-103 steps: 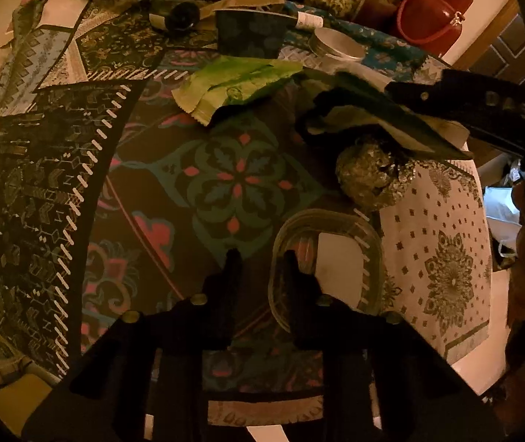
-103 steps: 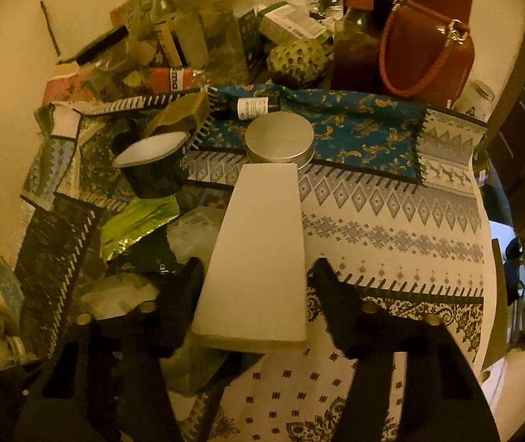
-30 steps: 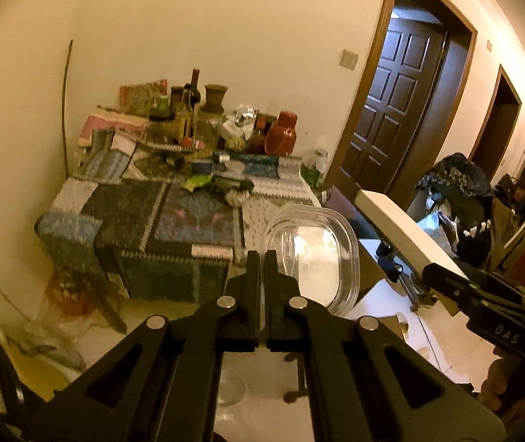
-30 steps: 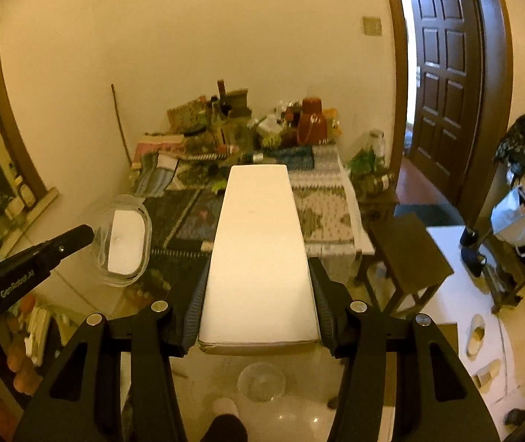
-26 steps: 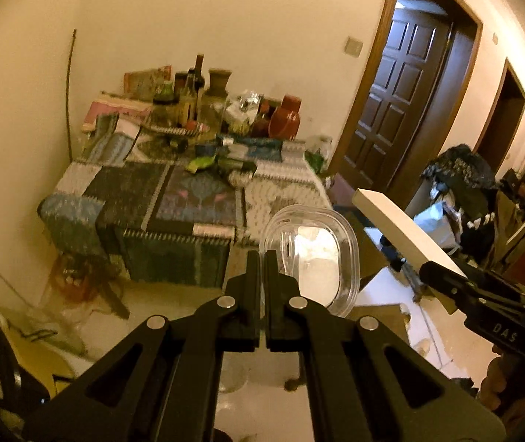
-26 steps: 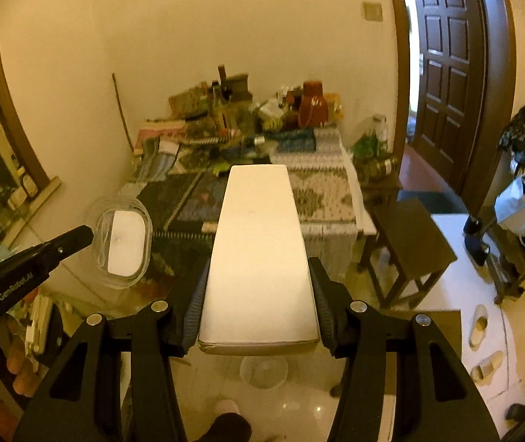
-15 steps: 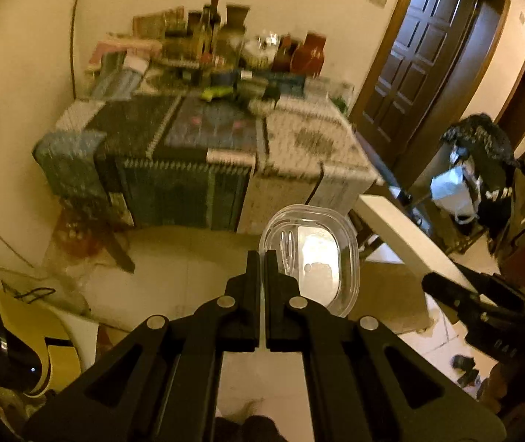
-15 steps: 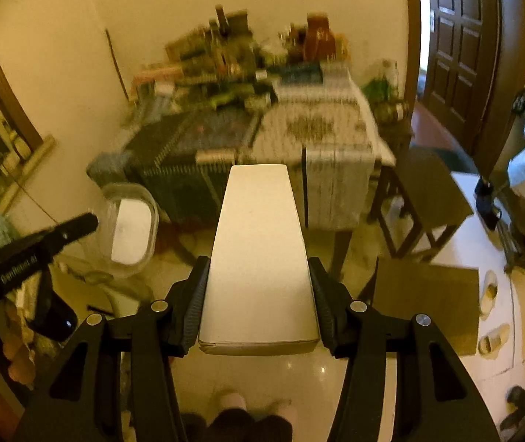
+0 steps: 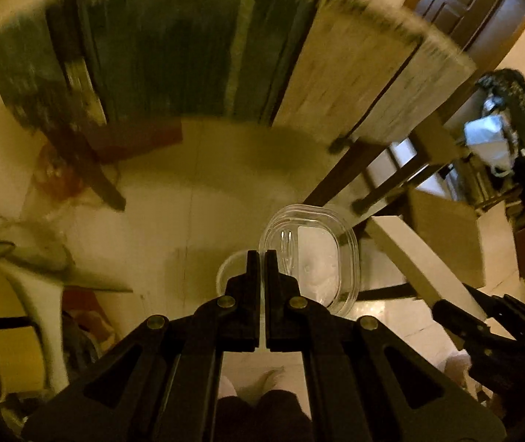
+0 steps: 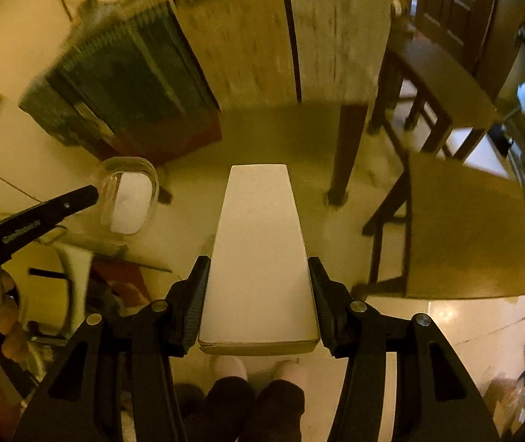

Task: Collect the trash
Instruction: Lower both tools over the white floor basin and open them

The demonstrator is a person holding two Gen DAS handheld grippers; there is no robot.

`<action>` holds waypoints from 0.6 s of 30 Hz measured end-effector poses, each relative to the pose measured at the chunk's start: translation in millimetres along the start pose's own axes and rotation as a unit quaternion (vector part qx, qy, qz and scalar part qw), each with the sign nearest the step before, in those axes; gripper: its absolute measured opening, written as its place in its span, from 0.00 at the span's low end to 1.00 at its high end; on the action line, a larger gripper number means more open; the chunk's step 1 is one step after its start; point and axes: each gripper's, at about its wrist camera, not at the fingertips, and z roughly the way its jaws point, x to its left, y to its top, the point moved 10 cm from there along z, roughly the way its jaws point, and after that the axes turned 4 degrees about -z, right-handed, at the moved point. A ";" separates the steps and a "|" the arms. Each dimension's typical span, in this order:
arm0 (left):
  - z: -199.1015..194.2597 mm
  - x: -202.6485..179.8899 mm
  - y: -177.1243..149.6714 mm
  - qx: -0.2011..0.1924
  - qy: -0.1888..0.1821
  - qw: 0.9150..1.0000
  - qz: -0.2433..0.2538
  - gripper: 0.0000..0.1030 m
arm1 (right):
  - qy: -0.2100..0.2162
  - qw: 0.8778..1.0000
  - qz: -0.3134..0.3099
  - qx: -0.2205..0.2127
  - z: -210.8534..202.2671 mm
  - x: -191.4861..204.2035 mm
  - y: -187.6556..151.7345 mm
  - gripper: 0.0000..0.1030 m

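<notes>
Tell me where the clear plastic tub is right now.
The clear plastic tub is pinched by its rim in the left gripper, held over the floor, left of the white box in the right gripper.

White lettering runs along the left tongs [image 10: 93, 195] arm, too blurred to read.

Right gripper [image 10: 259, 294] fingers [image 10: 198, 291] clamp a white box [image 10: 259, 258] above the floor [image 10: 446, 316].
</notes>
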 end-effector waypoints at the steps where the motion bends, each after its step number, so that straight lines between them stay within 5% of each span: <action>1: 17.0 6.1 -5.5 0.008 0.003 1.000 -0.002 0.00 | -0.001 1.000 0.001 0.007 14.0 -1.7 -4.9 0.47; 9: 143.6 48.4 -55.1 0.058 0.031 0.998 -0.003 0.00 | 0.003 0.997 -0.008 0.070 136.3 -7.3 -39.5 0.47; 16: 202.2 53.9 -70.8 0.074 -0.001 0.997 -0.011 0.00 | 0.032 0.995 -0.013 0.089 189.2 -2.4 -42.3 0.48; 18: 216.0 50.4 -73.6 0.082 -0.005 0.997 -0.008 0.12 | 0.038 0.994 -0.007 0.099 199.6 -2.1 -42.2 0.52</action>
